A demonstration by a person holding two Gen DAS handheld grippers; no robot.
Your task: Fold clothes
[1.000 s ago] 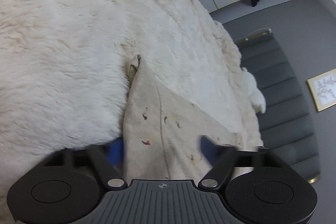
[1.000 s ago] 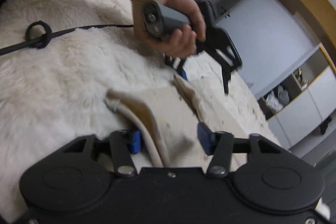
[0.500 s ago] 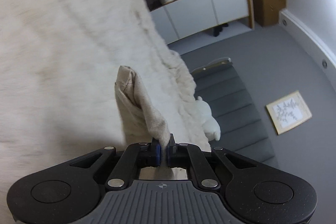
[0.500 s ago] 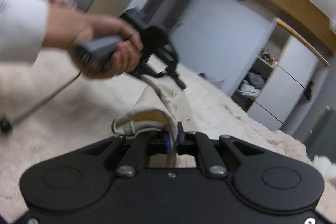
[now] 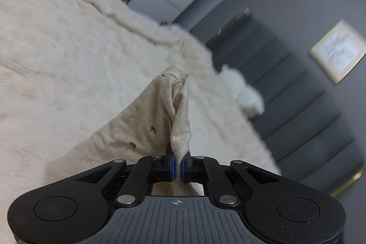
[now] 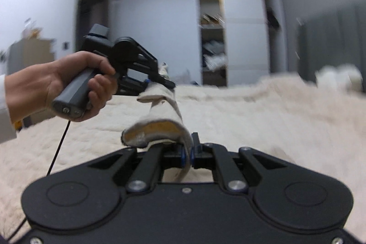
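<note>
Left gripper (image 5: 178,166), right gripper (image 6: 188,156) both clamped on beige garment (image 5: 146,129), above blanket (image 5: 57,61).

Left tongs (image 5: 178,166) are clamped on the beige garment (image 5: 146,120) (raised above the bed (image 5: 68,49)); right tongs (image 6: 187,156) pinch its other end; a hand (image 6: 68,86) grips the left handle.

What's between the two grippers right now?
In the right wrist view, only the beige garment spans from the right gripper to the left gripper, each shut on an end, above the cream fur blanket.
</note>
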